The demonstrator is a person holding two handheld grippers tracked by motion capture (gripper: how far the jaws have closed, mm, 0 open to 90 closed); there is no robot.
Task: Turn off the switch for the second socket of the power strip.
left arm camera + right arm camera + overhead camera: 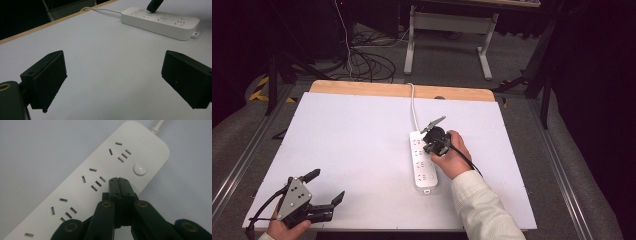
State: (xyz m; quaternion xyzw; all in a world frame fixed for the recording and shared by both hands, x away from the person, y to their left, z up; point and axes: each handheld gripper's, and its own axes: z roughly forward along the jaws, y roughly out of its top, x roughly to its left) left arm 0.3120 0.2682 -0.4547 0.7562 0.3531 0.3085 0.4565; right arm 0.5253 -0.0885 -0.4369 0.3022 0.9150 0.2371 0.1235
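A white power strip [422, 167] with several sockets lies right of the middle of the white table, and its cord [413, 107] runs to the far edge. My right gripper [430, 145] points down at the strip's far half. Its jaws are shut together with nothing between them [118, 180], and their tips sit on or just above the strip [75, 195], beside the round button [140, 168]. My left gripper [327, 186] rests at the near left corner, open and empty. Ahead of its wide-apart jaws [112, 80] lies the strip [160, 23], with the right gripper's tip [155, 5] on it.
The white tabletop [352, 145] has a wooden strip along its far edge [362, 89]. Beyond it stand a desk frame's legs [484, 55] and loose cables on the floor [367, 65]. Metal rails run along both sides of the table.
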